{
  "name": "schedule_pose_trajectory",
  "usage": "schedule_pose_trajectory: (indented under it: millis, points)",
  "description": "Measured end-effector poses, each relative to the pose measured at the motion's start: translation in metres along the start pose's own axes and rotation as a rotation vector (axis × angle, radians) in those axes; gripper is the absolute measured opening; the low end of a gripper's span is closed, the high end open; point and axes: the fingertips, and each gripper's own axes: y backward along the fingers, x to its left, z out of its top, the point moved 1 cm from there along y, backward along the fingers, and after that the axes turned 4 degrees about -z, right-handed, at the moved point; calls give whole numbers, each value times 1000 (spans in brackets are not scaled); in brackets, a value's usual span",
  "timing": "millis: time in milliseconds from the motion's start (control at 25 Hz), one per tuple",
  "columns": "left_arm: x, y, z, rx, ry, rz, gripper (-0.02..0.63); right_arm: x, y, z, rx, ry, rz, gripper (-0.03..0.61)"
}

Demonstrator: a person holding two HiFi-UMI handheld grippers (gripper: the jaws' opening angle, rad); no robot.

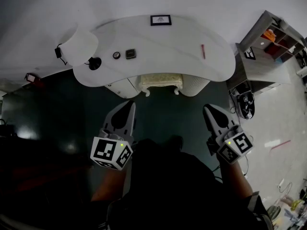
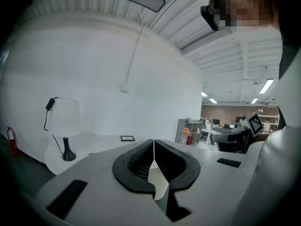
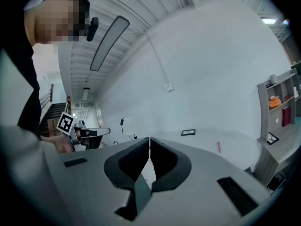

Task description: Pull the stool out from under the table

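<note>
A cream stool (image 1: 161, 82) with carved legs is tucked under the front edge of the white curved table (image 1: 158, 44), only its near side showing. My left gripper (image 1: 129, 104) hovers over the dark floor short of the stool's left side, jaws shut and empty. At the same distance on the stool's right, my right gripper (image 1: 207, 108) is also shut with nothing in it. In the left gripper view the left gripper (image 2: 154, 142) has its pads touching, with the table top (image 2: 101, 142) beyond. The right gripper view shows the right gripper (image 3: 149, 140) shut, facing the table (image 3: 221, 142).
On the table stand a white lamp (image 1: 79, 47) with a black base, a small picture frame (image 1: 160, 20), two small round items (image 1: 123, 54) and a red pen (image 1: 203, 51). A grey shelf unit (image 1: 268, 47) stands to the right. Cables and a device (image 1: 245, 104) lie on the floor by it.
</note>
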Motion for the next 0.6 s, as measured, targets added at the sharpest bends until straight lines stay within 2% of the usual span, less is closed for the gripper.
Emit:
schedule_pose_trajectory:
  millis: [160,360,600]
  points:
    - [-13,-12,-6,1,5,31,18,-15,-5,-11,40,93,73,17]
    - [-5,-26,-13,6,11,46,18,-23,-28,-6,42,61,78,17]
    - [37,-36,-16,8,39,54,18,-15,-83,-11,60,24,83,18]
